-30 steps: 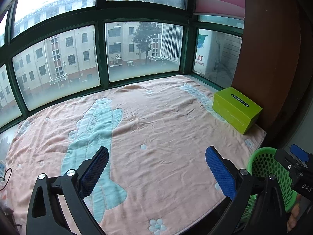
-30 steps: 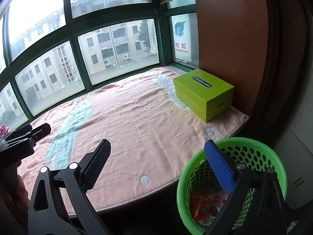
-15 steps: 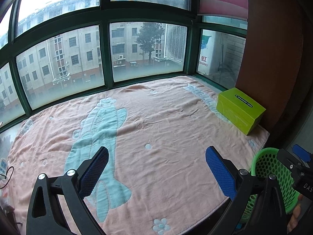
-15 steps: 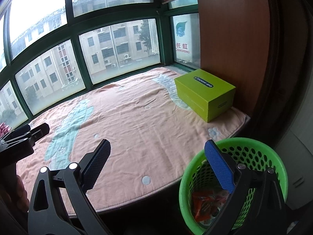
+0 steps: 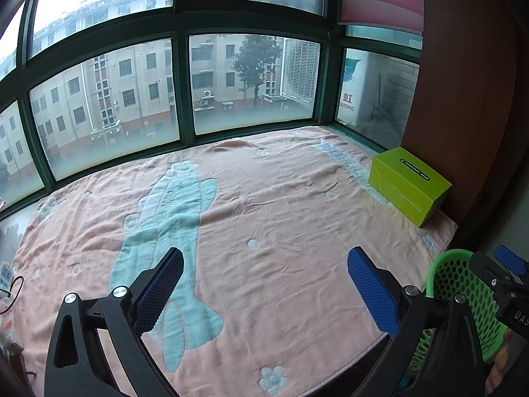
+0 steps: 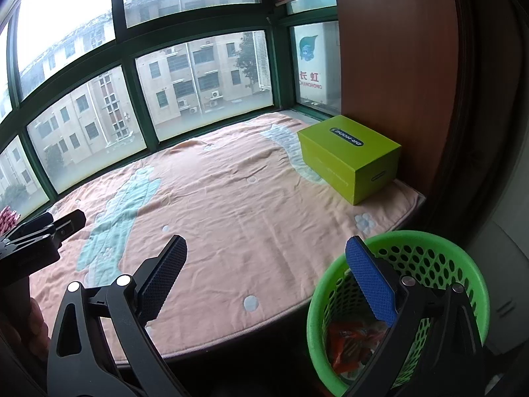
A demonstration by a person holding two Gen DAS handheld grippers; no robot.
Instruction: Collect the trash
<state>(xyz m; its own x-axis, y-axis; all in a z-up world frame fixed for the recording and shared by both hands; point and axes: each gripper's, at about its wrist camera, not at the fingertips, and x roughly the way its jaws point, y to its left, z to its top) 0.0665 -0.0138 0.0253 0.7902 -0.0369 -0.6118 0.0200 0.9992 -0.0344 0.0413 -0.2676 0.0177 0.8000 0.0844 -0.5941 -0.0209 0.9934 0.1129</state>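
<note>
both wrist views face blanket (image 5: 264, 205), window (image 6: 205, 76)

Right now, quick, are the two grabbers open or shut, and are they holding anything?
Left gripper: open, holding nothing, over the pink blanket.
Right gripper: open, holding nothing, beside the green basket.

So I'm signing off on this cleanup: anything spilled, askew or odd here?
Nothing stands out. The wrappers lie inside the green basket, none on the blanket; the green box sits flat.
</note>
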